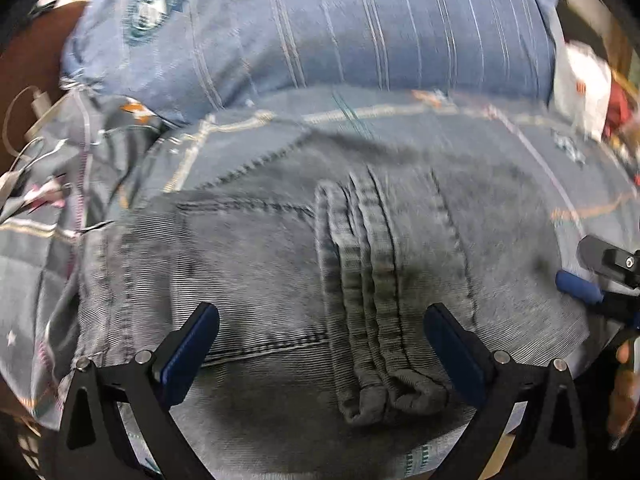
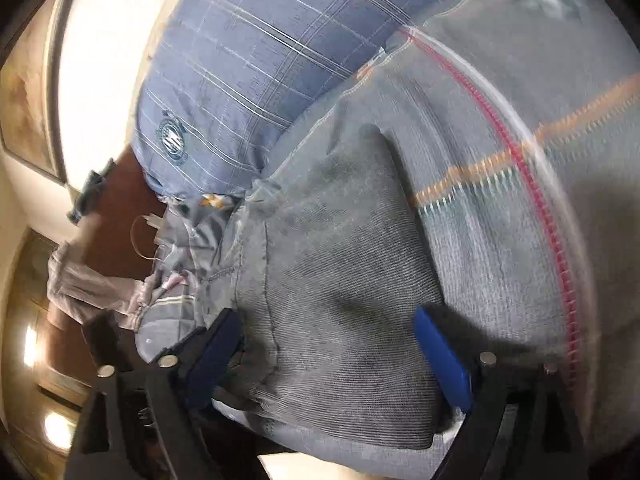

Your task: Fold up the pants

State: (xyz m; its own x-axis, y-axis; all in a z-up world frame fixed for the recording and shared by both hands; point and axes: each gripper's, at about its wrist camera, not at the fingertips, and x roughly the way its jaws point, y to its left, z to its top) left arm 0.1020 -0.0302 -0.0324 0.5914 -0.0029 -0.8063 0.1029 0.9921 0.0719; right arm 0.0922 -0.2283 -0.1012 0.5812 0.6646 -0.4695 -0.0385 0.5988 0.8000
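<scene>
Grey denim pants (image 1: 260, 264) lie folded on a bed, with a leg hem (image 1: 384, 396) lying across them near the front edge. My left gripper (image 1: 320, 344) is open just above the denim, its blue pads on either side of the hem. My right gripper (image 2: 324, 356) is open over the pants (image 2: 340, 280) at their right end. It also shows at the right edge of the left wrist view (image 1: 600, 276).
A blue striped pillow (image 1: 320, 28) lies behind the pants. The grey bedsheet (image 2: 520, 160) has orange and red stitched lines. A white cable and charger (image 1: 28, 112) lie at the left. Crumpled cloth (image 2: 88, 284) hangs off the bed's side.
</scene>
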